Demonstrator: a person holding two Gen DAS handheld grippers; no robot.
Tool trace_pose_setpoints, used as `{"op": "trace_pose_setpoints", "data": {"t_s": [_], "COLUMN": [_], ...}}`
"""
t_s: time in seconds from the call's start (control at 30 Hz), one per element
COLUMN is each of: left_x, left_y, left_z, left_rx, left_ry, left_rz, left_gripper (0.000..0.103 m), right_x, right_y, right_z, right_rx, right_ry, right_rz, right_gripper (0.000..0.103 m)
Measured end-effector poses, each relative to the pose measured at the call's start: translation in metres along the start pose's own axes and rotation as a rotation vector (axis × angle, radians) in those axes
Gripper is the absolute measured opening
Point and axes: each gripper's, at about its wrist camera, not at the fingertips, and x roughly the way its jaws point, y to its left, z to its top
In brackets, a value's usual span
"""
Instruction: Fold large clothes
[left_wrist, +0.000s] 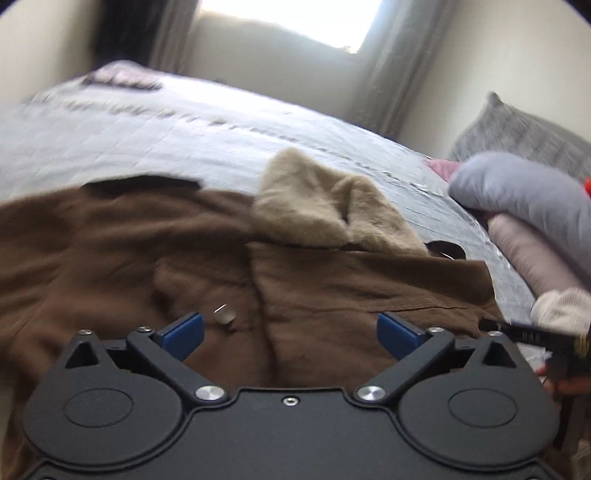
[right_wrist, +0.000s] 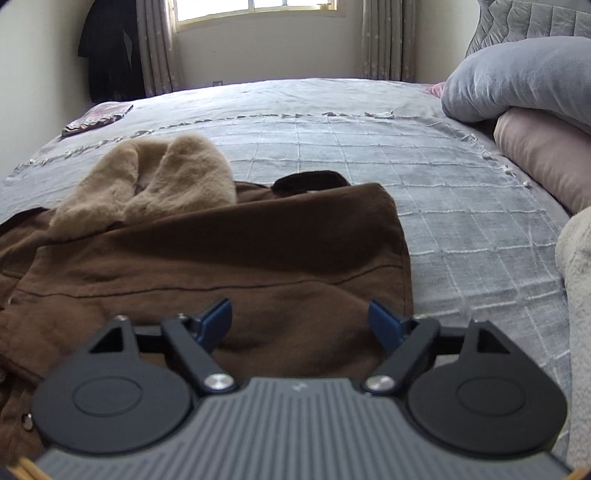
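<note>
- My left gripper (left_wrist: 290, 332): blue pads spread wide, nothing between them, hovering over the brown coat (left_wrist: 147, 258) at bottom centre of the left view. View is motion-blurred.
- My right gripper (right_wrist: 300, 325): jaws also spread apart, empty, bottom centre of the right view, above the coat's (right_wrist: 221, 266) folded right edge.
- Silver button (left_wrist: 224, 315) on the coat front, just right of my left-hand pad.
- Coat lies across the lower half of both frames on the grey checked bedspread (right_wrist: 406, 177). Right side is folded in with a straight edge; a dark seam line runs across it.
- Cream fur collar (right_wrist: 155, 177) sits at the coat's far edge, centre-left in the right view, centre in the left view (left_wrist: 325, 206).
- Dark lining patch (right_wrist: 310, 182) peeks out just right of the collar.
- Right edge of frame: grey duvet (right_wrist: 517, 77) stacked on a pink one (right_wrist: 543, 158).
- Far upper left: small folded patterned cloth (right_wrist: 98, 116) near the bed corner.
- Back wall: window (right_wrist: 251, 7) with curtains, dark garment (right_wrist: 110, 51) hanging upper left.
</note>
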Motion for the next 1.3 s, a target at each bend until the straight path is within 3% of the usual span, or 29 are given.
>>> {"op": "trace_pose_setpoints", "data": {"t_s": [0.13,0.43,0.67,0.77,0.83,1.07,1.13,1.2,1.23,1.27,1.3], "left_x": [-0.04,-0.11,-0.134,-0.133,-0.134,-0.124,-0.118,-0.112,-0.109,-0.108,-0.107], "left_y": [0.048,0.158,0.229,0.259,0.278,0.299,0.302,0.305,0.307,0.308,0.307], "left_z": [-0.008,-0.029,-0.041,-0.047,-0.051,-0.038,-0.033,-0.028,-0.026,-0.023,-0.018], "left_rx": [-0.165,-0.457,-0.594,-0.694,-0.767,-0.83,-0.823,-0.816,-0.815,-0.81,-0.801], "left_ry": [0.018,-0.056,-0.17,-0.204,-0.247,-0.358,-0.388,-0.397,-0.395,-0.388,-0.39], "left_rz": [0.066,0.245,0.388,0.4,0.363,0.358,0.388,0.423,0.437,0.444,0.434], "left_gripper": [0.103,0.103,0.103,0.102,0.1,0.098,0.084,0.051,0.042,0.025,0.021], "right_x": [-0.021,-0.058,-0.069,-0.071,-0.071,-0.067,-0.066,-0.065,-0.064,-0.064,-0.064], "right_y": [0.006,0.016,0.021,0.022,0.025,0.039,0.041,0.044,0.046,0.047,0.048], "right_z": [-0.011,-0.036,-0.037,-0.035,-0.035,-0.035,-0.036,-0.037,-0.037,-0.037,-0.037], "right_rx": [-0.014,-0.033,-0.079,-0.07,-0.077,-0.106,-0.103,-0.11,-0.117,-0.122,-0.125], "right_ry": [0.057,0.114,0.123,0.125,0.127,0.138,0.145,0.151,0.152,0.153,0.153], "right_rz": [0.029,0.081,0.055,0.065,0.066,0.075,0.087,0.091,0.089,0.088,0.088], "right_gripper": [0.091,0.097,0.097,0.098,0.098,0.098,0.098,0.098,0.098,0.098,0.098]}}
